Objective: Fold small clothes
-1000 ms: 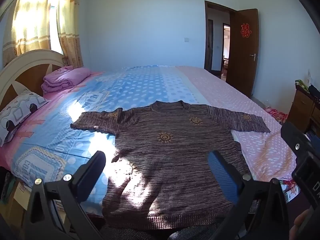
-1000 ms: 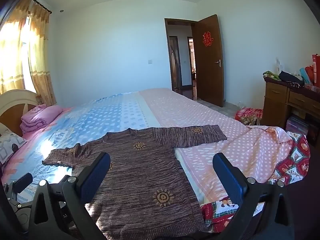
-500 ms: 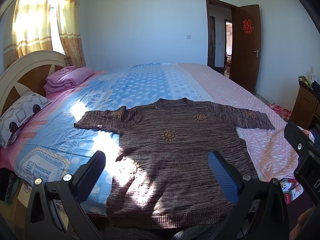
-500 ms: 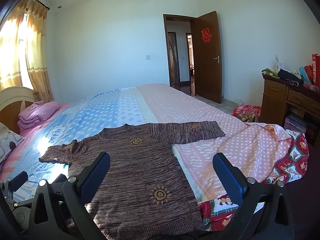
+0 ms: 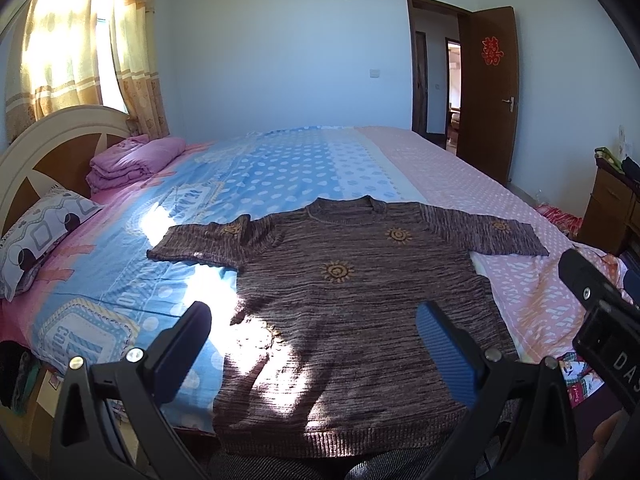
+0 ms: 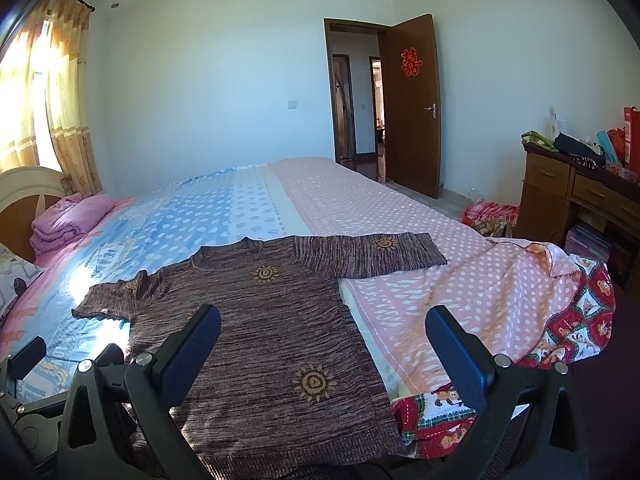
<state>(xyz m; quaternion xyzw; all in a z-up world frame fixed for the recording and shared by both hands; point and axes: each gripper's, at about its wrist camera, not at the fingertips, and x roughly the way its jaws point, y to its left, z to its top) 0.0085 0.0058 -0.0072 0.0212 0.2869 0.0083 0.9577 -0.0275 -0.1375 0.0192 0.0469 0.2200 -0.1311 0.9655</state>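
Sweater [image 5: 352, 304] lies flat on near edge of bed [image 5: 280, 168], both tools, left tool [image 5: 316, 336] and right tool [image 6: 324, 340], released above hem; pinch sleeve cuffs first, fold inward evenly.

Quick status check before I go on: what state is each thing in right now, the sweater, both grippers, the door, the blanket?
Brown knit sweater with sun motifs: unfolded, flat on the bed, sleeves spread.
Left hand-held gripper: open, empty.
Right hand-held gripper: open, empty.
Brown wooden door: open.
Pink blanket: folded, by the headboard.
Yellow curtains: drawn, sunlit.
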